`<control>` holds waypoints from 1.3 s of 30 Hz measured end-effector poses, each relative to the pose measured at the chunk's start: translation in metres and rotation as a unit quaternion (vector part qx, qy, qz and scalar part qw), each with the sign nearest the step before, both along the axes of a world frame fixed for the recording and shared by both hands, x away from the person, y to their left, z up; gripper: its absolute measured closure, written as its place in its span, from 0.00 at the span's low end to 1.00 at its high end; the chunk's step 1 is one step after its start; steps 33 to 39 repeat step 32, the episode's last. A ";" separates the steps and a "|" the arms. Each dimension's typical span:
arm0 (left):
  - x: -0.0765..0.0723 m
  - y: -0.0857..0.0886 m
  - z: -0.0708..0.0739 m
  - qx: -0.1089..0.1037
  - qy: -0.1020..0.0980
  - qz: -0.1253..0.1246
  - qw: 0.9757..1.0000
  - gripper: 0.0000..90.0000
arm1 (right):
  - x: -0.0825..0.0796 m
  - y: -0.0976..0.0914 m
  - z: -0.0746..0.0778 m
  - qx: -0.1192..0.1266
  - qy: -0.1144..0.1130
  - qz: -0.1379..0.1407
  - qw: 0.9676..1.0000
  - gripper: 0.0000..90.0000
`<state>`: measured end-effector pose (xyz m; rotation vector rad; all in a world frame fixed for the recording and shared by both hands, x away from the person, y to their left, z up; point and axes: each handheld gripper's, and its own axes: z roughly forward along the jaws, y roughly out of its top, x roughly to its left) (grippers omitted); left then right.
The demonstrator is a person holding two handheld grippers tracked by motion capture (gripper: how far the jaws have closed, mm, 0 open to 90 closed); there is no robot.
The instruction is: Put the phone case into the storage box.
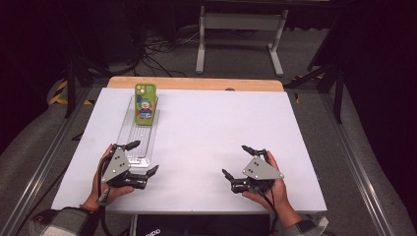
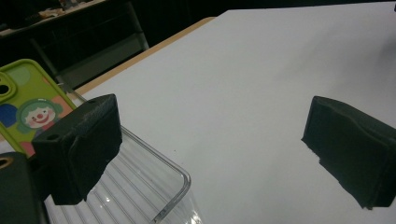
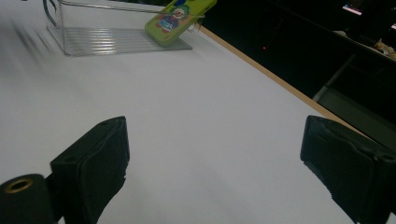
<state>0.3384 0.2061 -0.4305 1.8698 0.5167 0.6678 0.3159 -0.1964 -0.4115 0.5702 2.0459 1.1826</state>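
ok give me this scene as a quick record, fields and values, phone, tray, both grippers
phone: green case with a clown picture, leaning tilted at the far end of the tray
tray: clear ribbed plastic, on the left half of the table
table: white top, wooden far edge
left gripper: jaws wide open, holding nothing, at the tray's near end
right gripper: jaws wide open, holding nothing, over bare table at the right
contact: neither gripper touches the phone
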 end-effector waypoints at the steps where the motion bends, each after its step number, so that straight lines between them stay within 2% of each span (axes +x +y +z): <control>1: 0.000 0.001 0.000 0.000 0.001 0.000 1.000 0.06 | -0.001 0.001 0.000 0.000 -0.002 0.000 1.000 0.10; 3: 0.001 0.001 -0.001 -0.005 0.003 -0.001 1.000 0.06 | -0.001 0.003 -0.001 -0.005 -0.003 -0.001 1.000 0.10; 6: 0.002 0.001 -0.001 0.002 0.001 -0.001 1.000 0.06 | 0.000 0.004 -0.001 -0.004 -0.002 -0.002 1.000 0.10; 13: 0.003 0.002 -0.001 0.003 0.002 0.003 1.000 0.05 | 0.002 0.002 -0.002 -0.001 -0.001 -0.005 1.000 0.10; 17: 0.002 0.003 -0.002 -0.001 0.008 0.005 1.000 0.05 | 0.004 0.003 -0.002 0.001 -0.002 -0.005 1.000 0.10; 25: 0.004 0.003 -0.001 -0.001 0.002 0.005 1.000 0.05 | 0.005 0.001 -0.001 0.006 0.000 -0.006 1.000 0.10; 29: 0.004 0.003 -0.002 0.006 0.004 0.006 1.000 0.05 | 0.006 0.000 -0.001 0.008 0.001 -0.005 1.000 0.10; 30: 0.004 0.003 -0.002 0.000 0.005 0.008 1.000 0.05 | 0.006 0.000 -0.001 0.006 0.000 -0.005 1.000 0.10; 39: 0.005 0.003 -0.002 0.003 0.005 0.012 1.000 0.05 | 0.006 -0.001 -0.001 0.006 0.000 -0.006 1.000 0.10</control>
